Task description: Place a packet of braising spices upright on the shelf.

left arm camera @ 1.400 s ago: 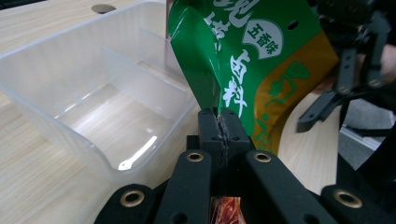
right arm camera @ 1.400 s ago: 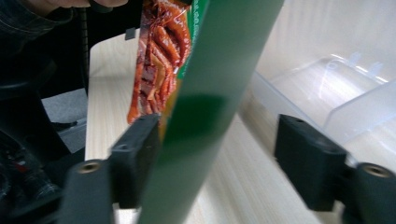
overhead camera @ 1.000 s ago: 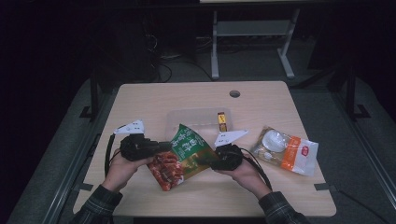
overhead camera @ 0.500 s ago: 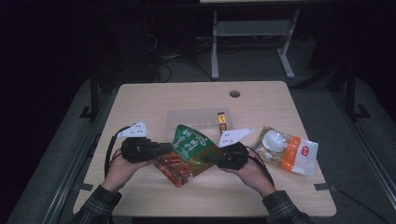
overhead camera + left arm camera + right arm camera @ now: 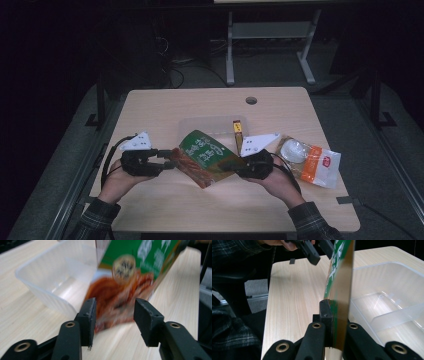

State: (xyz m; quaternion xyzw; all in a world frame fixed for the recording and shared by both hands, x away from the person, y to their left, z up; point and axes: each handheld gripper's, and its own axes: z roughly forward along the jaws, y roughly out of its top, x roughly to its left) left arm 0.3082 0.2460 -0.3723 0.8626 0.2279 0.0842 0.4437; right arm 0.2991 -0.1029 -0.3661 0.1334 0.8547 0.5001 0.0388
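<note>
A: What's changed on the left?

B: The left gripper has just been opening; its jaws flank the green-and-red snack packet without pressing.

A: And the right?

B: The right gripper pinches the packet's edge, carrying it just before the clear plastic tray. Packet lettering is blurred.

Left claw just opening, green-red packet between pads untouched; clear tray behind.
</note>
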